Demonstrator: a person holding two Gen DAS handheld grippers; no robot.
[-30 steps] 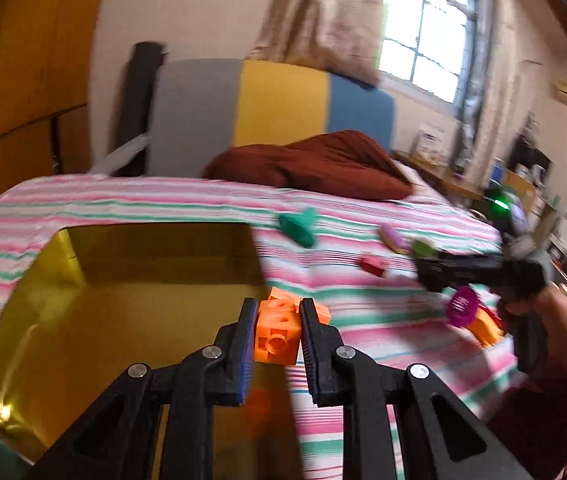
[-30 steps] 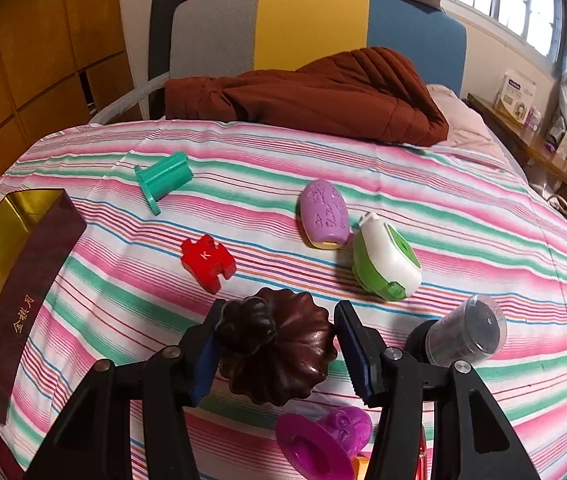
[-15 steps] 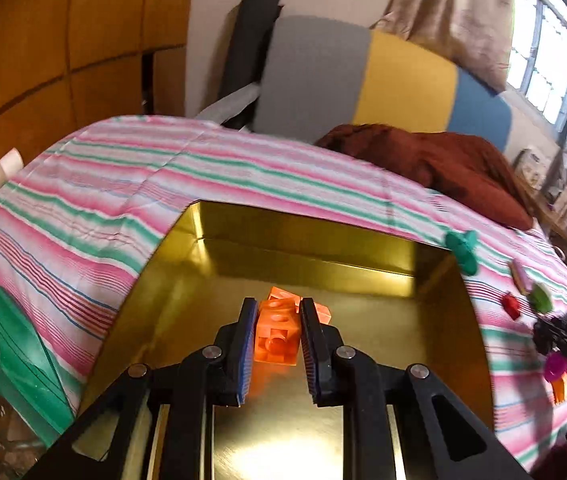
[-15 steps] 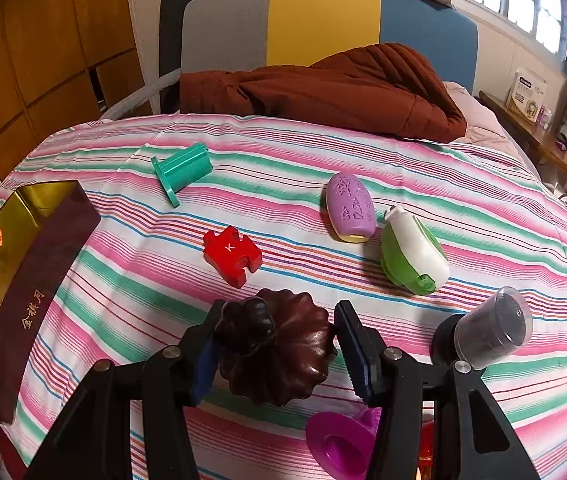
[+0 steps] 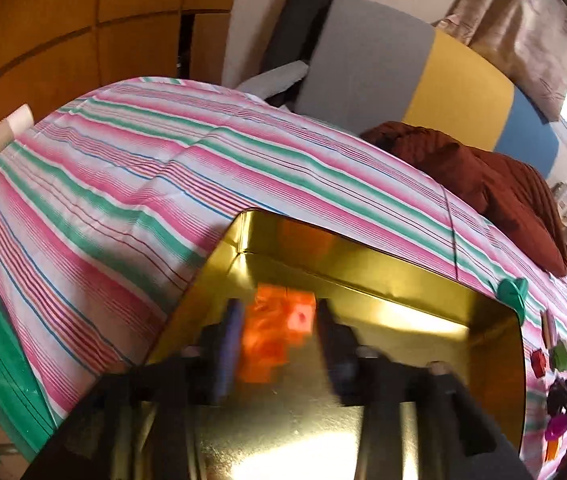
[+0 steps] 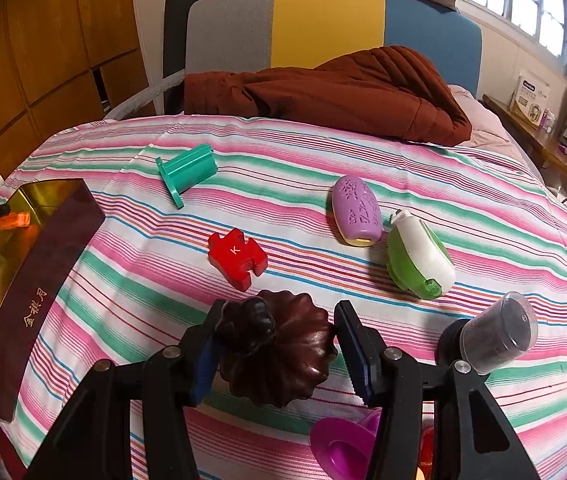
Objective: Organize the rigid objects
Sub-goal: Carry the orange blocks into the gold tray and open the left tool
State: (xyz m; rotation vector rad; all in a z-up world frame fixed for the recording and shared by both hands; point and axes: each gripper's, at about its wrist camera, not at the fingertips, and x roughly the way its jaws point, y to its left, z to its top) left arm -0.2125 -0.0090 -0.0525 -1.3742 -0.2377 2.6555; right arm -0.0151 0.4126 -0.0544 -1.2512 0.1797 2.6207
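Left tongs point(image 5: 277, 344) over gold box point(image 5: 423, 292), jaws just opening to release orange block point(image 5: 279, 332). Right tongs point(image 6: 275, 350) clamp brown mould point(image 6: 283, 356), waiting its turn.

The gold box point(image 5: 423, 288) looks like polished metal, mirror-glossy inside, with a matt maroon outer wall point(image 6: 39, 280) bearing gold lettering. The striped bedsheet point(image 6: 323, 152) is matt woven cloth, lightly creased. The orange block point(image 5: 279, 332) and the red puzzle piece point(image 6: 237, 256) look like smooth plastic. The dark brown fluted mould point(image 6: 279, 352) is glossy, catching highlights. The brown quilted jacket point(image 6: 343, 88) is soft matt fabric. The wall panels point(image 5: 63, 40) are satin wood.
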